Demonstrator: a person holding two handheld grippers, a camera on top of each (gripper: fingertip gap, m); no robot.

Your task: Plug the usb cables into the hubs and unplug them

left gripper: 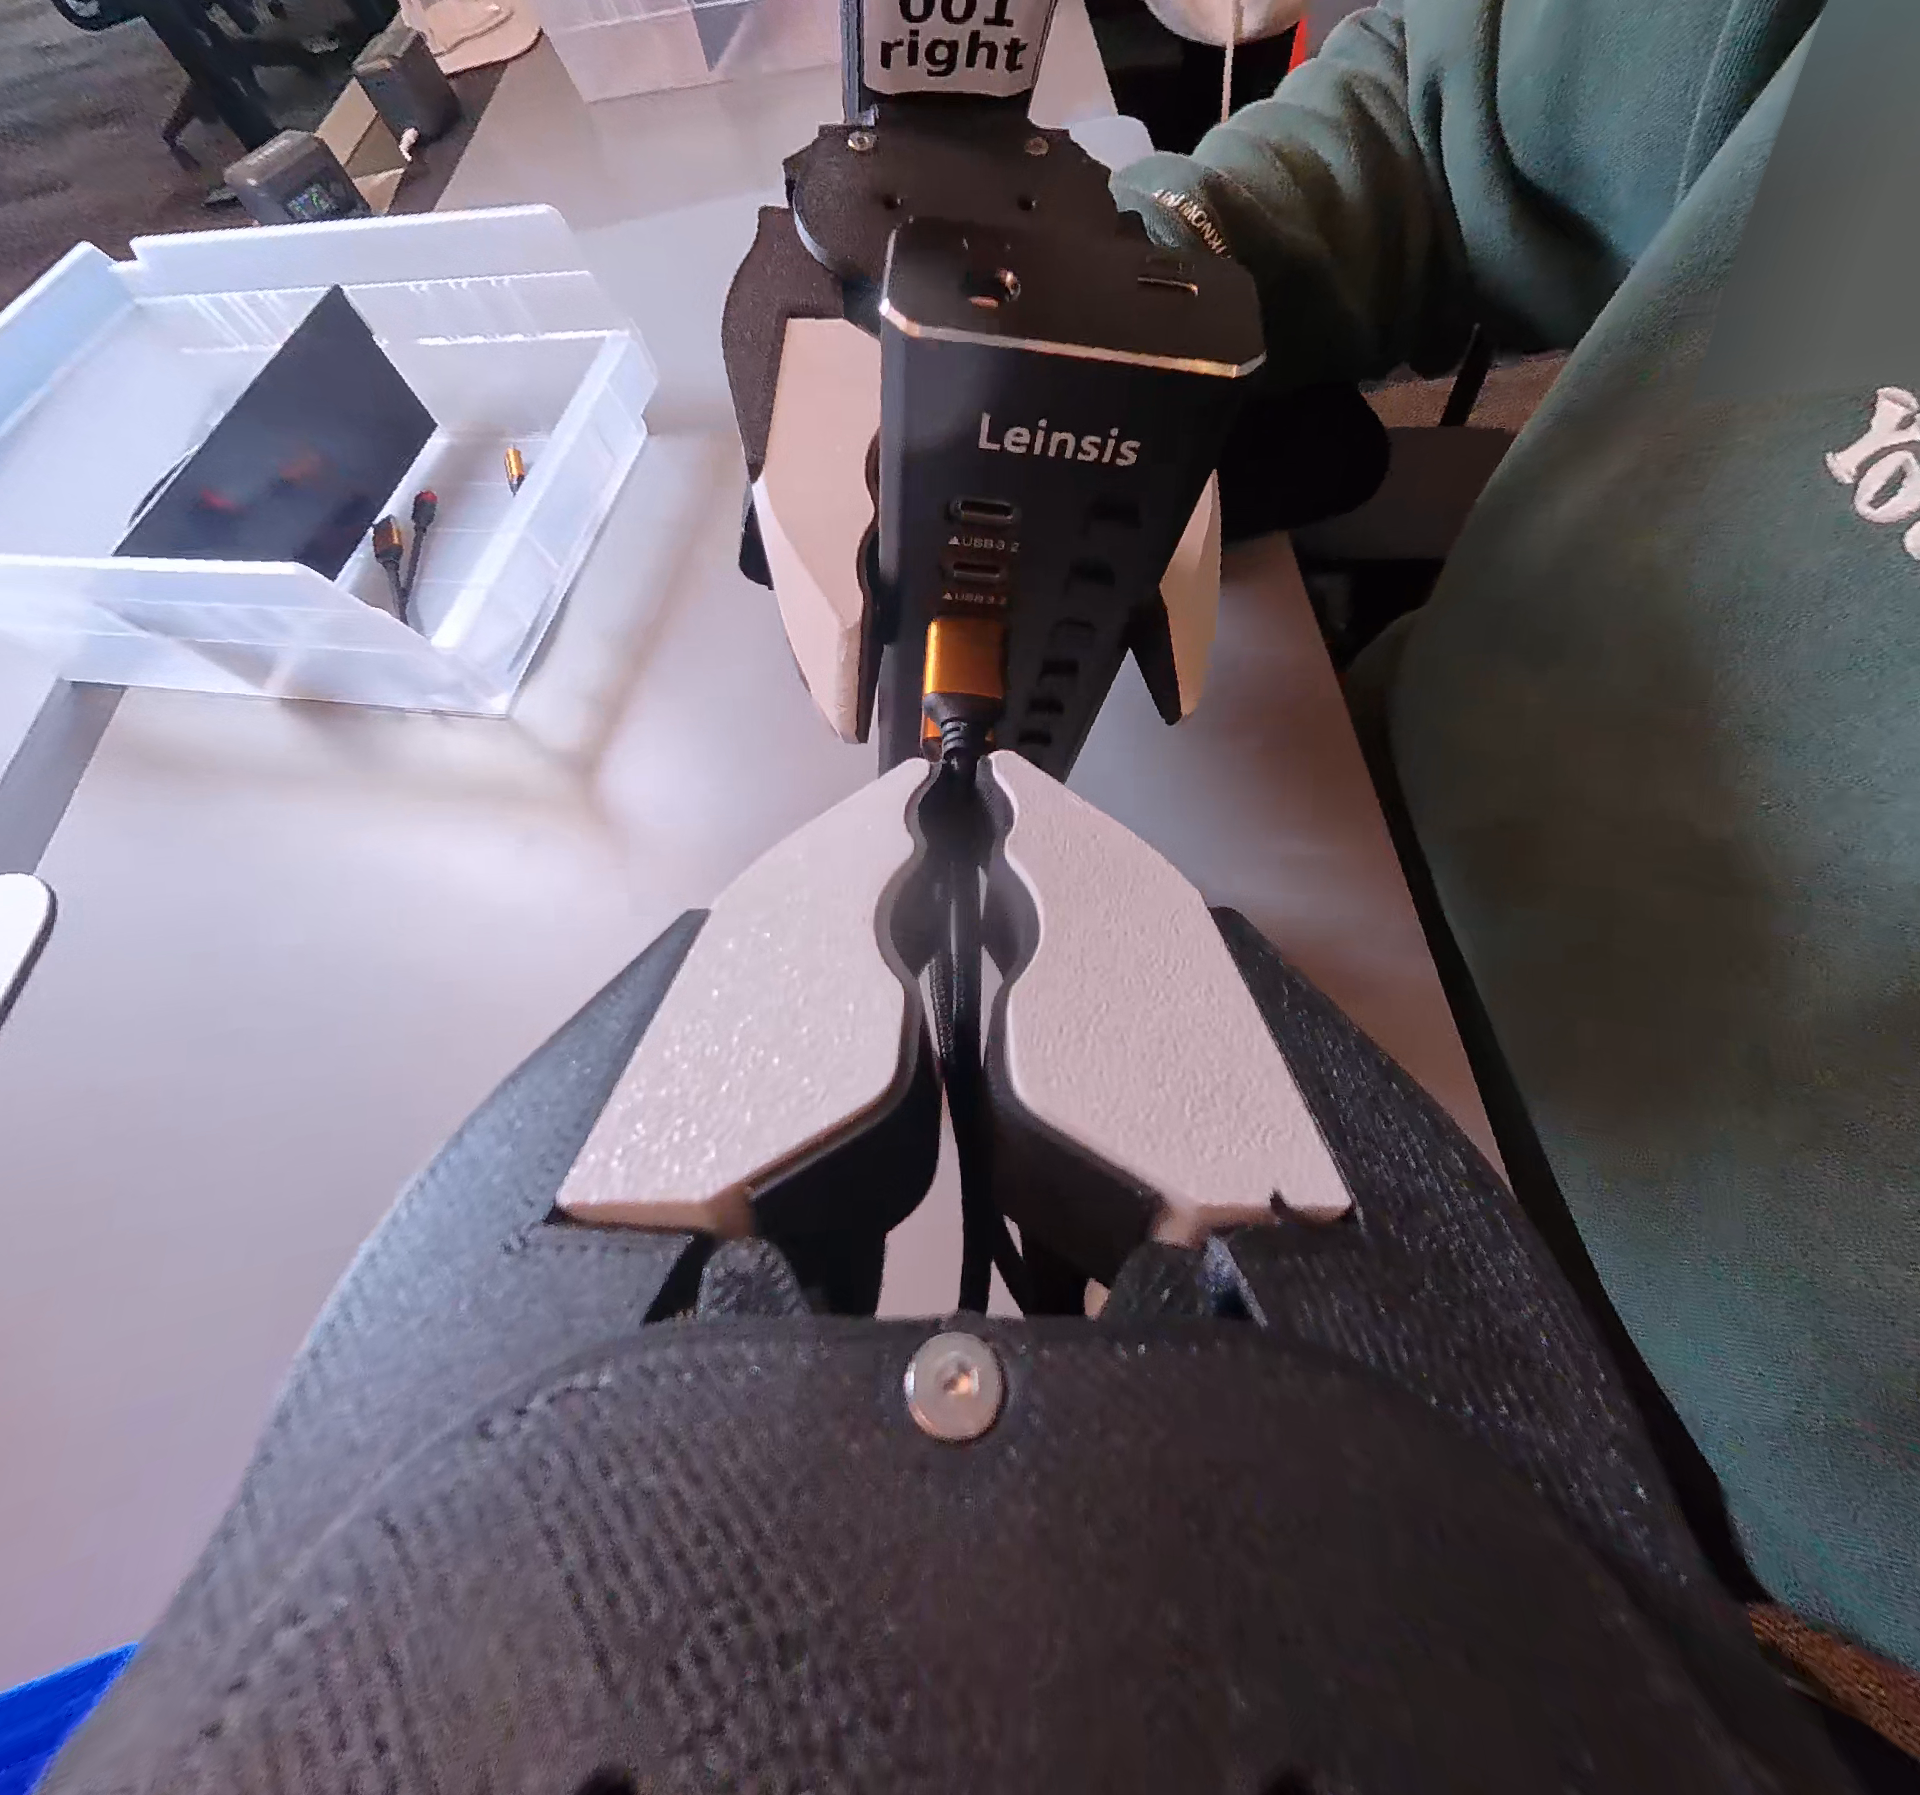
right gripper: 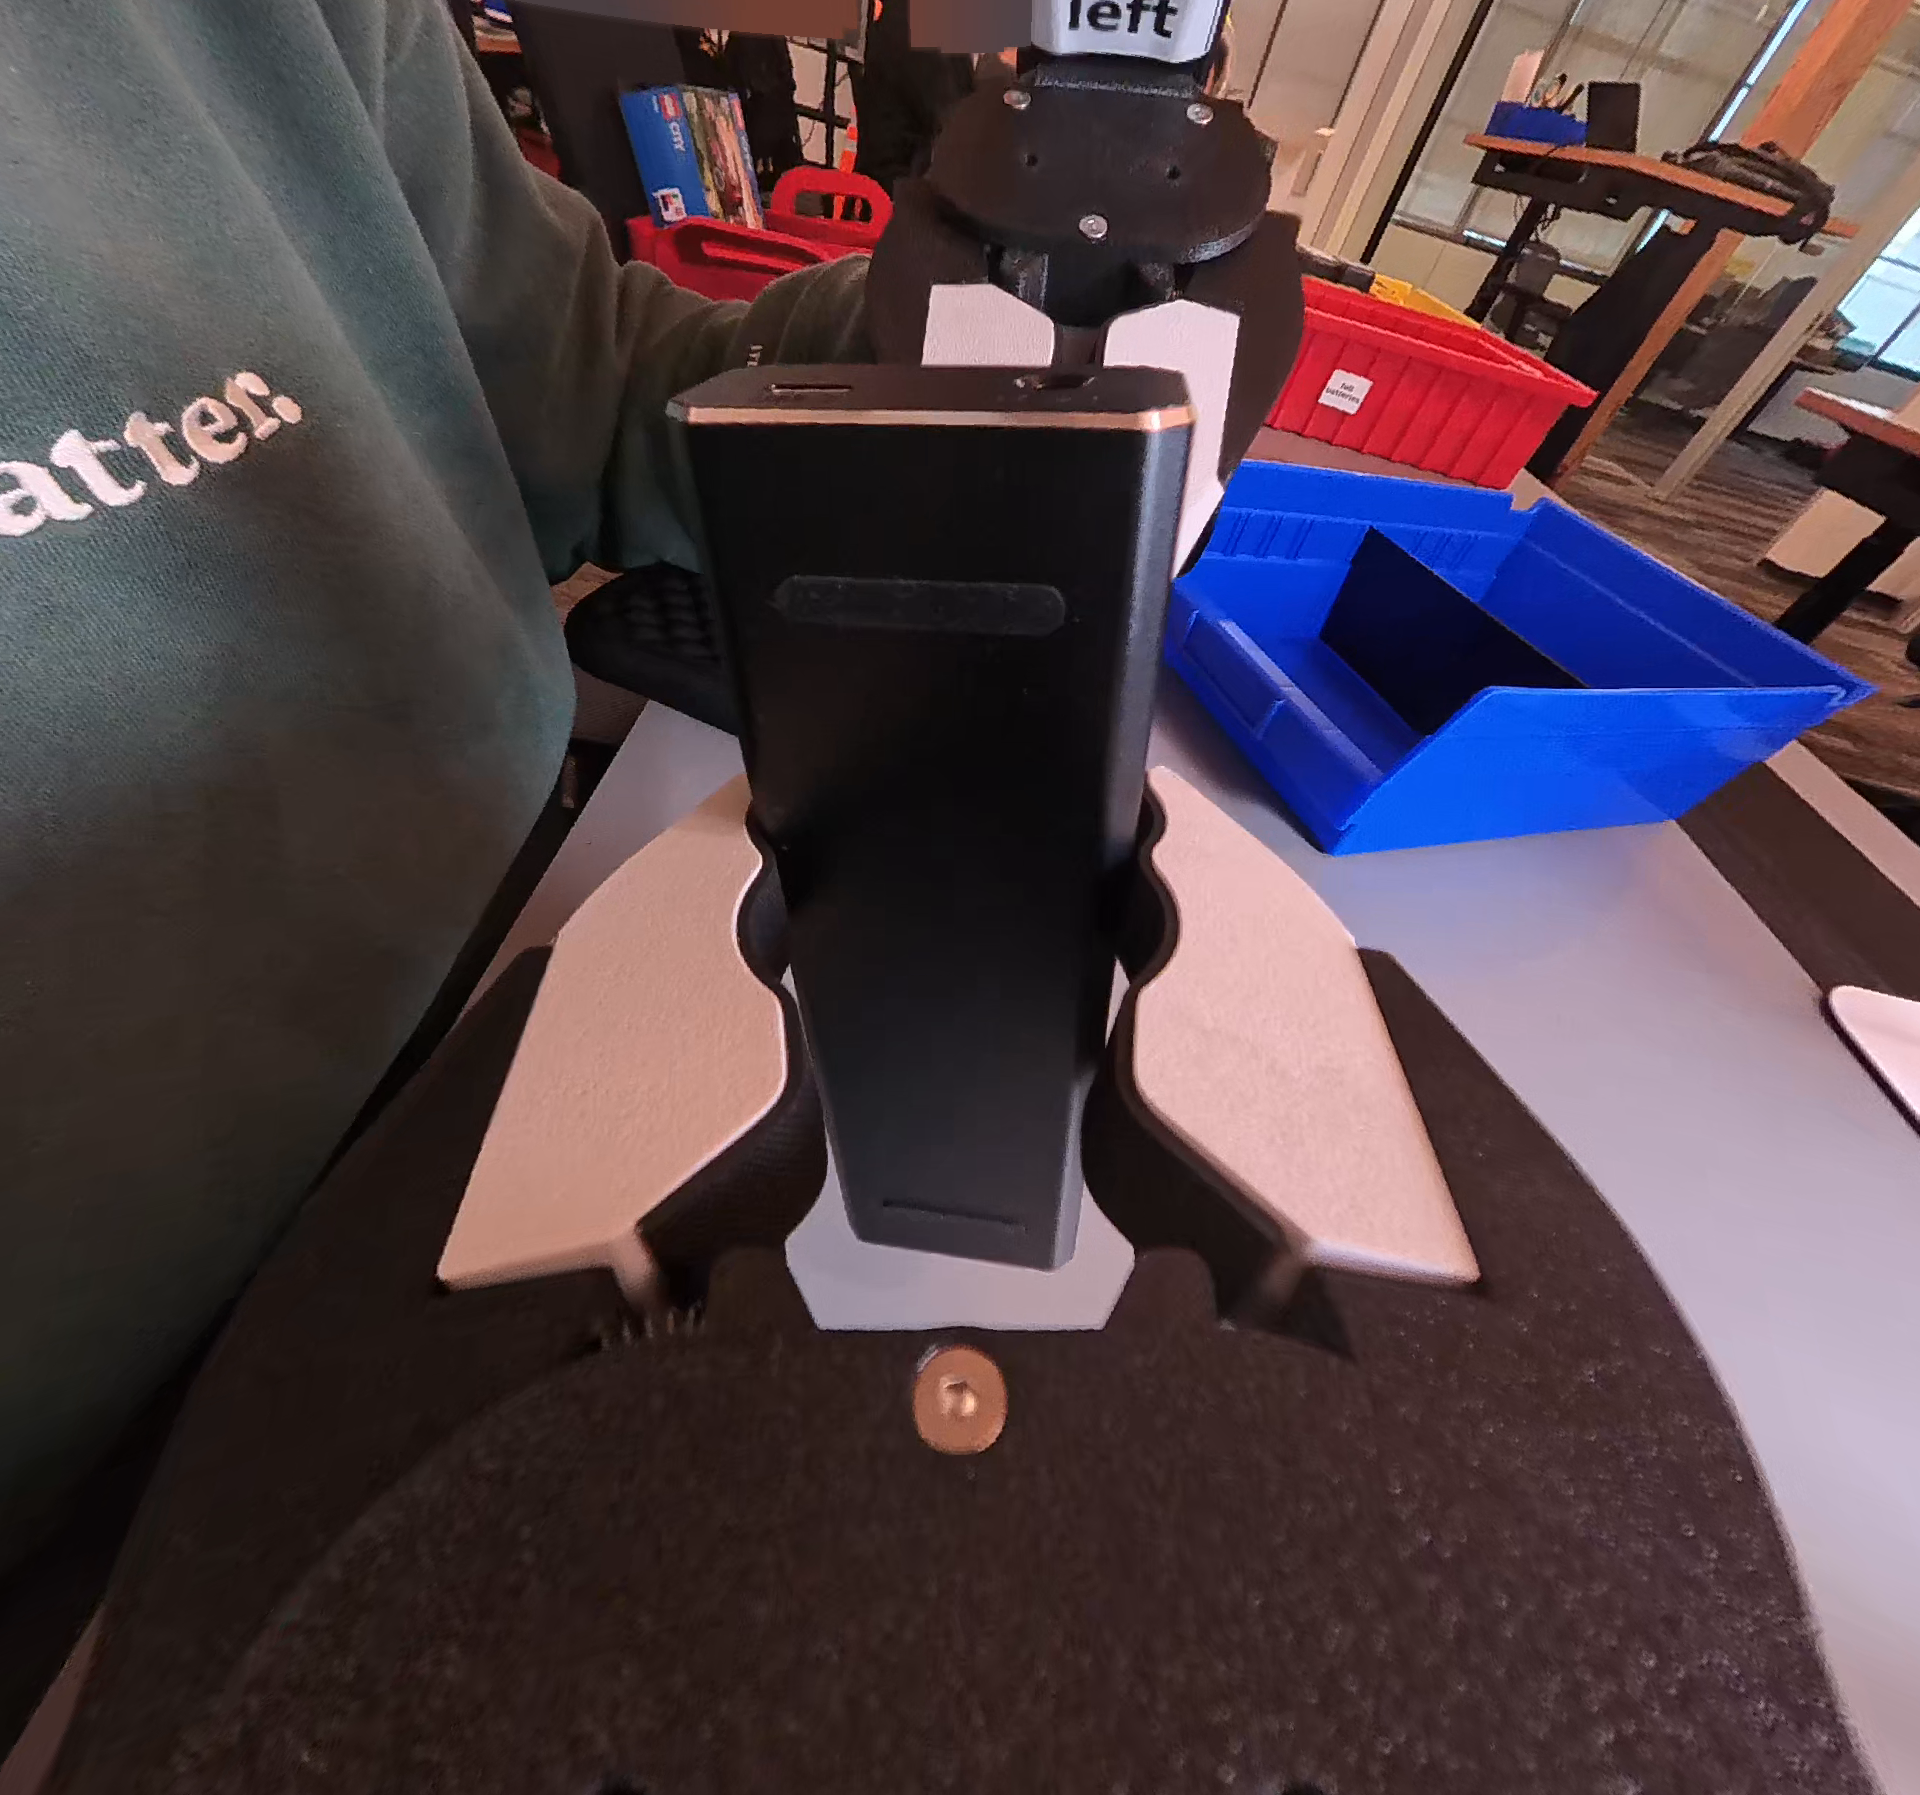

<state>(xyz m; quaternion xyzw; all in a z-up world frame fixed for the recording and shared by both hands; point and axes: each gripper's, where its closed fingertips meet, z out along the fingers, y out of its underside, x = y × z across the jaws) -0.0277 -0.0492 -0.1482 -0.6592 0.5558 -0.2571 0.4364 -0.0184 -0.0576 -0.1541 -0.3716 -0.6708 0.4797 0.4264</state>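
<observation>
One dark hub [left gripper: 1049, 457] hangs in mid-air between both tools, above the pale tabletop [left gripper: 312, 914]. An orange-collared plug [left gripper: 961, 675] sits in a port on its face, and its black cable [left gripper: 961, 914] runs back into the left tool [left gripper: 961, 774], whose fingers are pinched narrow on it just behind the plug. Facing it, the right tool [right gripper: 956, 841] clamps the hub's sides. A clear bin [left gripper: 312, 457] holding more cables lies to the left, a blue bin [right gripper: 1507, 665] beyond.

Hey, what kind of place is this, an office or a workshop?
Probably an open-plan office or lab workspace: a grey table, plastic parts bins in blue and red, and standing desks behind.
</observation>
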